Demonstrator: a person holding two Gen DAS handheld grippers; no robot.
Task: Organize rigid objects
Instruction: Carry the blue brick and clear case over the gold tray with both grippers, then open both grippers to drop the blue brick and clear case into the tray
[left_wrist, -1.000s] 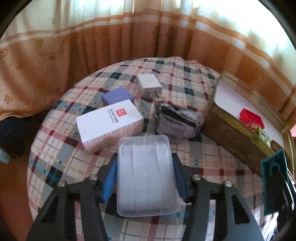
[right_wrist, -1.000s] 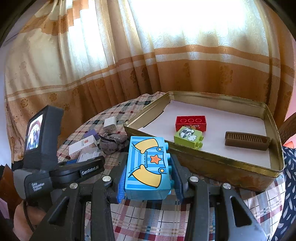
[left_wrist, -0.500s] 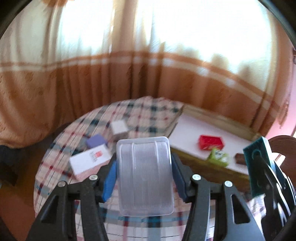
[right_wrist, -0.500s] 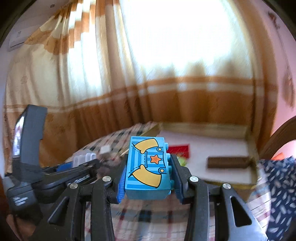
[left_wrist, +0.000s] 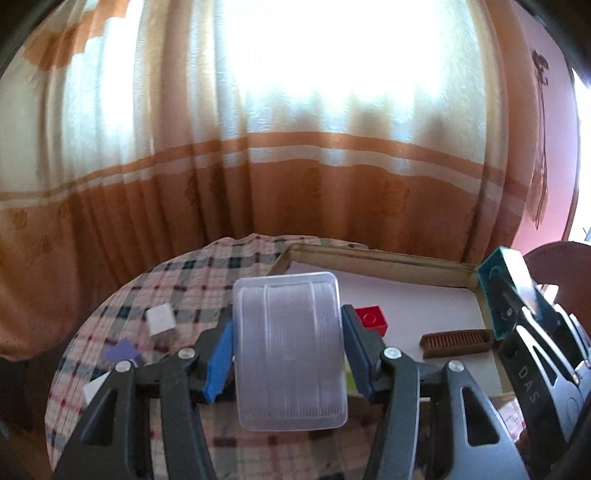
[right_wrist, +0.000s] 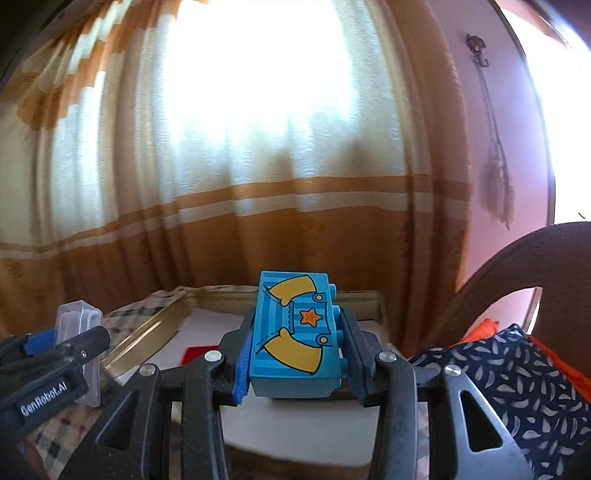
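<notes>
My left gripper (left_wrist: 288, 354) is shut on a clear ribbed plastic box (left_wrist: 290, 350) and holds it in the air over the near left edge of the gold tin tray (left_wrist: 369, 254). The tray, lined in white, holds a red brick (left_wrist: 373, 319) and a brown comb (left_wrist: 458, 341). My right gripper (right_wrist: 293, 350) is shut on a blue toy brick (right_wrist: 295, 332) with a star print, held above the same tray (right_wrist: 147, 332). The left gripper with its clear box (right_wrist: 79, 332) shows at the left of the right wrist view.
The round table has a plaid cloth (left_wrist: 177, 288). On it lie a white charger (left_wrist: 160, 317), a purple box (left_wrist: 123, 350) and the corner of a white box (left_wrist: 96, 387). Curtains hang behind. A chair with a patterned cushion (right_wrist: 517, 369) stands on the right.
Both grippers have risen and tilted up, carrying their objects from low over the cloth to above the tray. The left one has moved right toward the tray.
</notes>
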